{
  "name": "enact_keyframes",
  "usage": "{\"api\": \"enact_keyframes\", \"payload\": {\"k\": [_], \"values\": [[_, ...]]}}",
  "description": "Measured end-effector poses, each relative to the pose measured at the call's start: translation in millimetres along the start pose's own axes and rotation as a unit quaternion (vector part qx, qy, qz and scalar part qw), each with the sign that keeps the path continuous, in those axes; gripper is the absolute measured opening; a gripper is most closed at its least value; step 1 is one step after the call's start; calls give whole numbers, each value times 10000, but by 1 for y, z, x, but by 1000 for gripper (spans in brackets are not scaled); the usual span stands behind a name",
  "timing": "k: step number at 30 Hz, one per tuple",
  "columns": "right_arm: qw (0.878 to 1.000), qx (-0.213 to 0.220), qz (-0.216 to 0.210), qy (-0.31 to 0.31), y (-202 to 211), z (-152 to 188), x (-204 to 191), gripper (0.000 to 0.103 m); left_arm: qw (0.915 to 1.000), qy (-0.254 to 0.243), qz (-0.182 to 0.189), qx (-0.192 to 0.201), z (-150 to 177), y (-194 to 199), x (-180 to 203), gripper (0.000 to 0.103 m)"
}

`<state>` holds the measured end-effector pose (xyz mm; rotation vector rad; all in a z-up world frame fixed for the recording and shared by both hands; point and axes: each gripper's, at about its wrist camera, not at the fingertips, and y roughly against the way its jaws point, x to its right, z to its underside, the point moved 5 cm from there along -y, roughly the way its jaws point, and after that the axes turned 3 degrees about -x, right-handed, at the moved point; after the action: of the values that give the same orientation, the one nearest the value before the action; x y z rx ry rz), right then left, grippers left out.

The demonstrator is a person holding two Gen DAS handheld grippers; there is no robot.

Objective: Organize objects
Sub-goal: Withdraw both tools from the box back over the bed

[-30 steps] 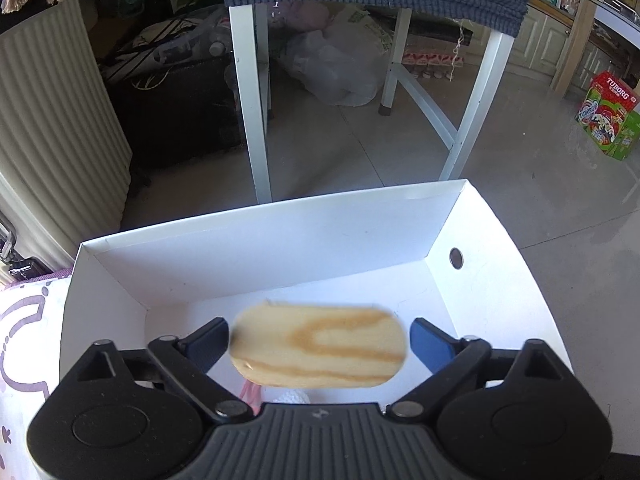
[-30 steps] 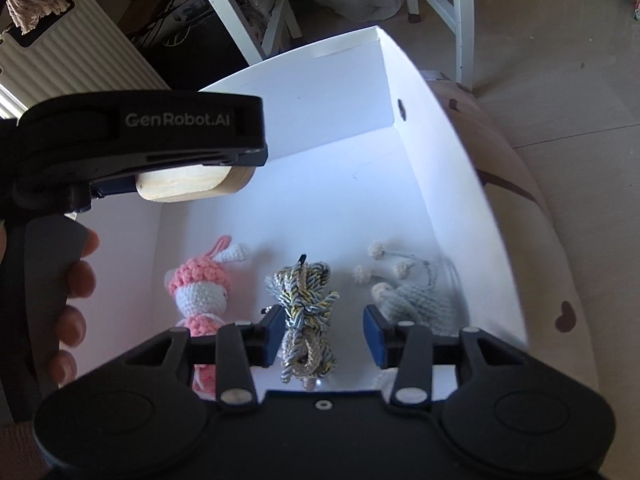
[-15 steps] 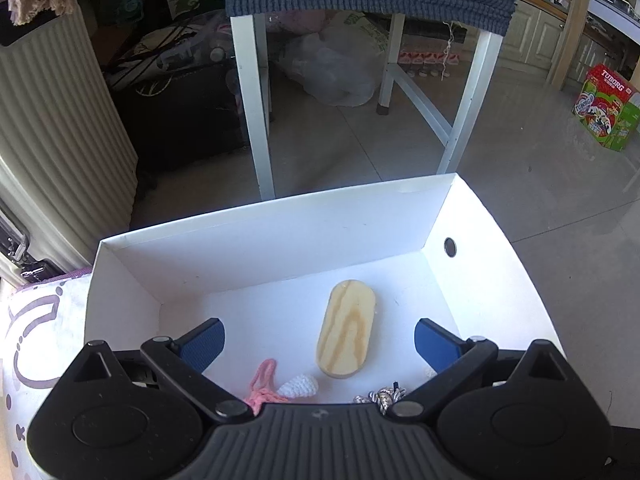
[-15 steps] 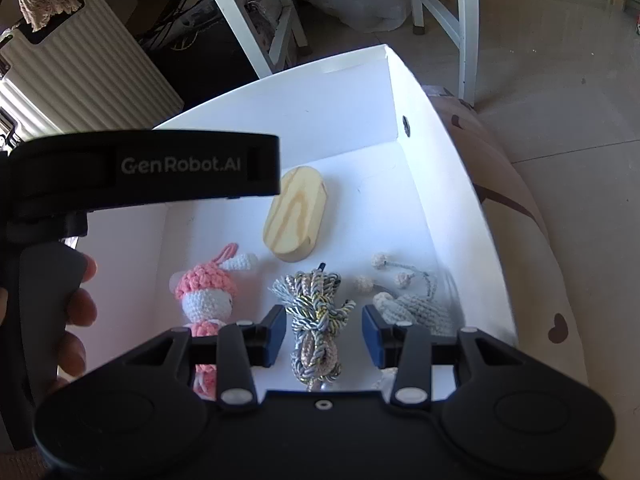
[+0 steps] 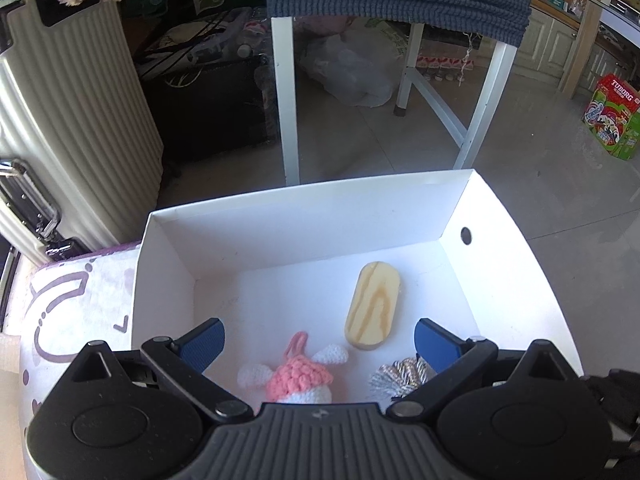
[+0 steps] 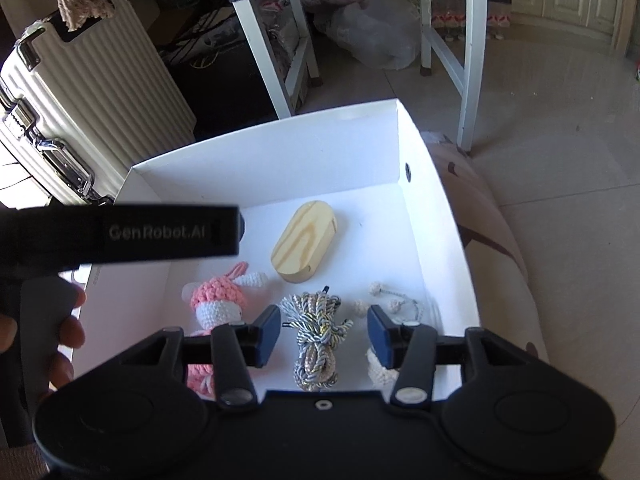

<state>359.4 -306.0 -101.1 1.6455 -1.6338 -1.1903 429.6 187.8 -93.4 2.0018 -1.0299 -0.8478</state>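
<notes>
Lying flat in white cardboard box (image 6: 432, 184): oval pale wooden block (image 6: 304, 236), beside pink crocheted doll (image 6: 218, 300) and grey twisted cord bundle (image 6: 316, 332). Hovering above, both spread apart and gripping nothing: left tool (image 5: 318, 340), right tool (image 6: 323, 334).

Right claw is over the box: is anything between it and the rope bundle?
Nothing visible. The rope bundle lies on the white box floor, framed between the open right claw fingers. The pink crochet doll and cream crochet piece lie beside it, apart.
</notes>
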Motion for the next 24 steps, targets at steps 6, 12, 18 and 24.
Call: {"api": "enact_keyframes", "payload": {"k": [6,12,18,24], "values": [[9998,149,96,-13,9,0,-1,67,9998,119,-104,75,10,15,-19,100],[9992,339,188,20,26,5,-2,74,9996,188,-66,199,19,42,-36,100],[9980,541,301,-91,45,7,2,82,9992,244,-91,307,35,67,-50,100],[9962,794,346,33,70,12,-1,87,9987,228,-136,433,55,95,-60,100]]}}
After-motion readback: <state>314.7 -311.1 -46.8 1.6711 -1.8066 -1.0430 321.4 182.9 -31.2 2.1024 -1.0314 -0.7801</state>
